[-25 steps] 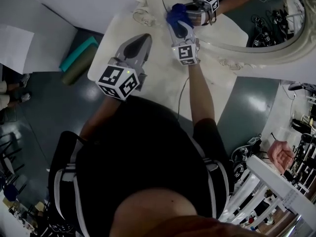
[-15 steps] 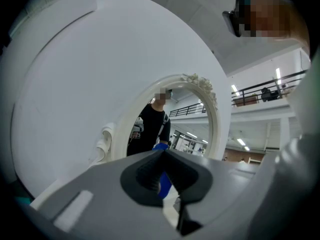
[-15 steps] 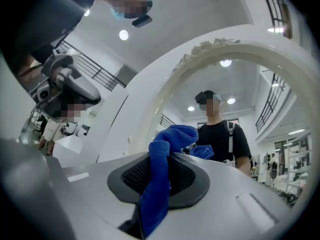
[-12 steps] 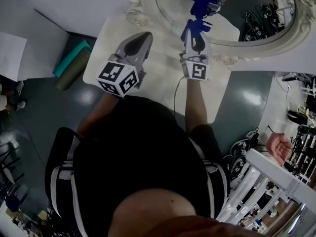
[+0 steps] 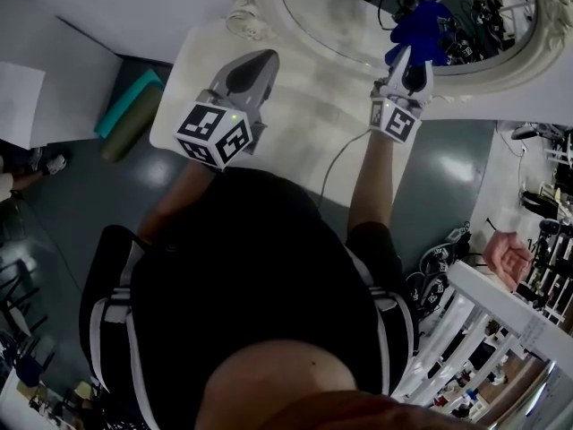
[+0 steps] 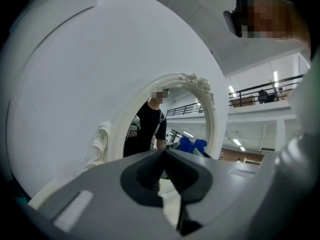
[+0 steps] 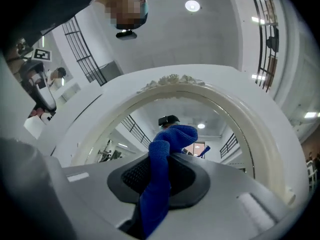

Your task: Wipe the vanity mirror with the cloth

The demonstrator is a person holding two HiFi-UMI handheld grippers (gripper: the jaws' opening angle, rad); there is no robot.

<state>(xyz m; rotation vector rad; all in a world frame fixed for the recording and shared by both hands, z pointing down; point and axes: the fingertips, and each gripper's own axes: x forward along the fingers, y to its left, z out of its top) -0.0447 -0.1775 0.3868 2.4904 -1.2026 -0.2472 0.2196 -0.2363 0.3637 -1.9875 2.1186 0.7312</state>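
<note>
Vanity mirror (image 5: pixel 345 25) stands at the back of the bench (image 5: pixel 295 128), the blue cloth (image 5: pixel 419 27) pinched in the right claw (image 5: pixel 410 61) up at its glass. Light, overlapping sweeps would likely serve best; the left claw (image 5: pixel 255 65) hangs pressed together, empty.

Black short-sleeved top (image 5: pixel 260 267) with white side stripes, grey left tool (image 5: pixel 267 56) and right tool (image 5: pixel 414 61), black-and-white marker cubes (image 5: pixel 213 134), thin cable (image 5: pixel 336 164)

Floor: dark grey-green floor (image 5: pixel 63 177), glossy, with pale patches of reflected light.
Furniture: white table (image 5: pixel 295 133) set against a plain white wall (image 5: pixel 134 7).
Beside table: teal mat (image 5: pixel 143 92) on the floor.
Lower right: white railing (image 5: pixel 466 339).
Light: round ceiling lamp (image 7: pixel 192 5), lit.
</note>
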